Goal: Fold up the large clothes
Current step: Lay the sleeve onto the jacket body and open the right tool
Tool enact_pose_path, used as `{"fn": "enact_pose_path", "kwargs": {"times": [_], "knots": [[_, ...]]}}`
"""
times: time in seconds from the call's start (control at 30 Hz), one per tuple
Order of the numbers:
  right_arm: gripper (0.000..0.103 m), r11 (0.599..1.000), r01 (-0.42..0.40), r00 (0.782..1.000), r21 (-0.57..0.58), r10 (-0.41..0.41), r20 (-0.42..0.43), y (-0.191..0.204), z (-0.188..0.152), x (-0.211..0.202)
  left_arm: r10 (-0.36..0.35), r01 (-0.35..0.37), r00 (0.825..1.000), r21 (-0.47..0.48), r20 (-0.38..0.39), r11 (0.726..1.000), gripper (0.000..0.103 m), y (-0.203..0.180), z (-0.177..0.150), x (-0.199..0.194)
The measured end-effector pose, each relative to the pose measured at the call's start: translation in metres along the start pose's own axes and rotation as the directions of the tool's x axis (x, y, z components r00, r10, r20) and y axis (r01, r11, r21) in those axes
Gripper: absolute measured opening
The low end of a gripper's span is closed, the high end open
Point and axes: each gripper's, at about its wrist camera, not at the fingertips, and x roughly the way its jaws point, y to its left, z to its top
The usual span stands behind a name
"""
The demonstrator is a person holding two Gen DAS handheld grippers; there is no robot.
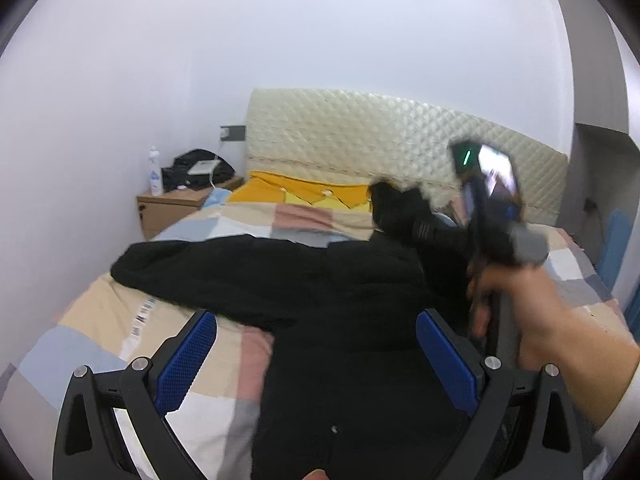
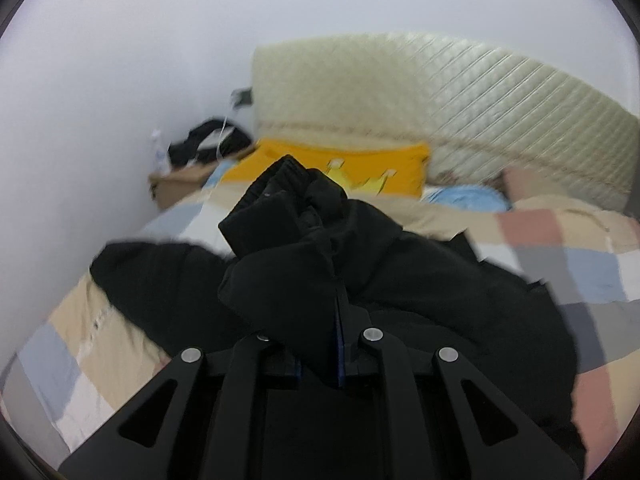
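Where the right gripper (image 2: 320,312) is seen from its own camera, its jaws are drawn nearly together on a bunched sleeve (image 2: 280,216) of the black jacket (image 2: 440,300), and the cloth is pinched between the blue pads. The sleeve's ribbed cuff is held up ahead of the jaws, while the rest of the garment is spread below and to both sides of the gripper on the bed (image 2: 560,240).

In the left wrist view, the left gripper (image 1: 316,360) is held wide, with nothing between its blue pads (image 1: 186,360). The jacket's body is seen directly below and between the spread fingers, apparently untouched by them. A long sleeve or hem (image 1: 180,268) is stretched out to the left across the patchwork cover. The right hand (image 1: 532,300) is seen, blurred, to the right, with the raised cuff beyond it.

Further out, a yellow pillow (image 1: 304,192) is seen against the quilted headboard (image 1: 360,136). A wooden nightstand (image 1: 172,208) is placed at the left of the bed, bearing a spray bottle (image 1: 155,172) and a dark bag (image 1: 200,170).
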Motion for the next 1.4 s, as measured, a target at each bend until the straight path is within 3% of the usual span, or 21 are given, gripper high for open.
{"fn": "enact_pose_path", "kwargs": {"times": [0.27, 0.37, 0.57, 0.73, 0.83, 0.9, 0.93, 1.07, 1.27, 1.4], "knots": [[0.014, 0.998, -0.038, 0.987, -0.041, 0.031, -0.158, 0.029, -0.070, 0.073, 0.045, -0.045, 0.999, 0.002, -0.020, 0.999, 0.102, 0.011, -0.001, 0.011], [0.015, 0.998, -0.029, 0.980, -0.063, 0.016, -0.200, 0.036, -0.092, 0.095, 0.022, -0.022, 1.000, -0.021, -0.022, 1.000, 0.102, 0.015, -0.001, 0.012], [0.019, 0.998, -0.043, 0.976, -0.040, 0.034, -0.215, 0.033, -0.098, 0.099, 0.010, -0.012, 0.998, -0.030, -0.063, 0.999, 0.102, 0.019, -0.005, 0.028], [0.036, 0.997, -0.077, 0.960, -0.011, 0.071, -0.269, 0.034, -0.090, 0.086, 0.004, -0.008, 0.998, -0.051, -0.068, 0.999, 0.102, 0.030, -0.003, 0.030], [0.058, 0.997, -0.077, 0.961, -0.004, 0.074, -0.266, 0.033, -0.085, 0.070, 0.015, -0.017, 0.998, -0.041, -0.061, 0.999, 0.102, 0.030, -0.003, 0.028], [0.085, 0.996, -0.086, 0.963, 0.038, 0.093, -0.251, 0.028, -0.082, 0.053, -0.001, 0.000, 0.998, -0.029, -0.058, 1.000, 0.102, 0.027, -0.002, 0.026], [0.088, 0.994, -0.093, 0.966, 0.049, 0.102, -0.238, 0.026, -0.080, 0.044, -0.007, 0.006, 0.998, -0.029, -0.058, 1.000, 0.102, 0.027, -0.002, 0.025], [0.089, 0.996, -0.087, 0.982, 0.011, 0.088, -0.167, 0.019, -0.070, -0.011, -0.043, 0.041, 0.997, -0.027, -0.067, 0.999, 0.102, 0.018, -0.005, 0.021], [0.090, 0.999, -0.029, 0.997, -0.029, 0.027, -0.079, -0.005, -0.061, -0.097, -0.024, 0.025, 0.998, 0.017, -0.050, 1.000, 0.102, 0.002, -0.003, 0.006], [0.100, 1.000, 0.005, 1.000, -0.014, -0.005, -0.001, -0.024, -0.060, -0.154, -0.027, 0.028, 0.999, 0.036, -0.026, 0.999, 0.102, -0.009, -0.004, -0.011]]}}
